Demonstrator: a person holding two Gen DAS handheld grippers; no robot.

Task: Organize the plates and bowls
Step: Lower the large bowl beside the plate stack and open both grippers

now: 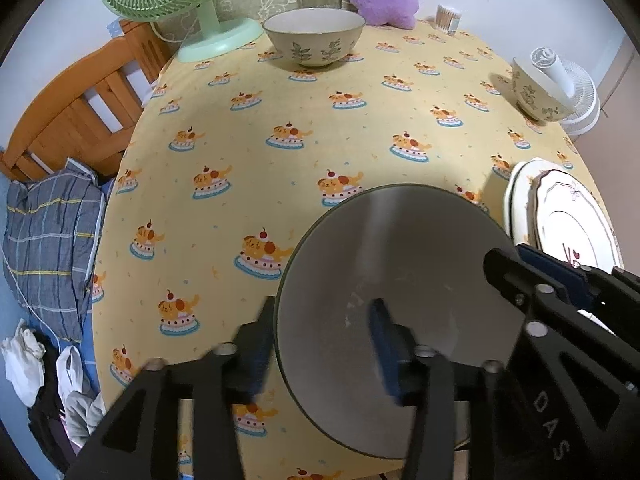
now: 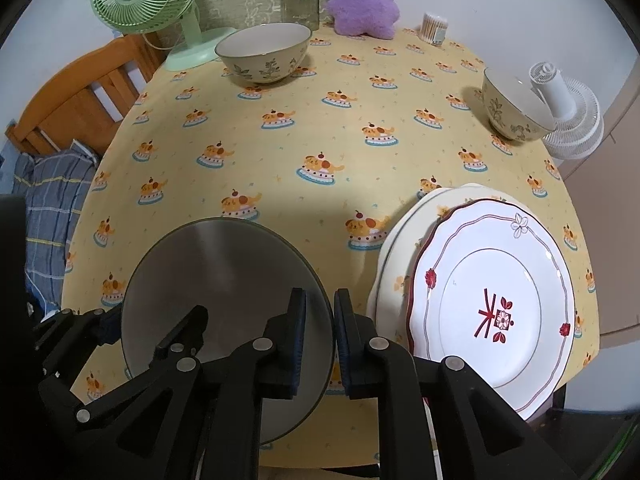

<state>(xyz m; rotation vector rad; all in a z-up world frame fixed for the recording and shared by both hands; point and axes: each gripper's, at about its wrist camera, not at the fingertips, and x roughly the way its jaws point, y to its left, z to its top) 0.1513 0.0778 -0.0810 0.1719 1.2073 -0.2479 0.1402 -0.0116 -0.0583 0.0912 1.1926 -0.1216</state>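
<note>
Grey bowl (image 1: 400, 276) is sitting upright on the near part of the yellow tablecloth (image 1: 304, 120), just left of two stacked plates (image 2: 496, 304). Left gripper (image 1: 320, 344) is straddling the bowl's left rim, jaws apart, pads off the wall. Right gripper (image 2: 320, 344) is straddling the right rim, jaws slightly parted, not clamping.

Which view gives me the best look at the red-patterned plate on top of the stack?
The right wrist view: the red-patterned plate faces the camera nearly whole, its centre motif and scalloped rim clear. The left wrist view shows only a foreshortened sliver of it at the right edge, partly behind the right tool.
</note>
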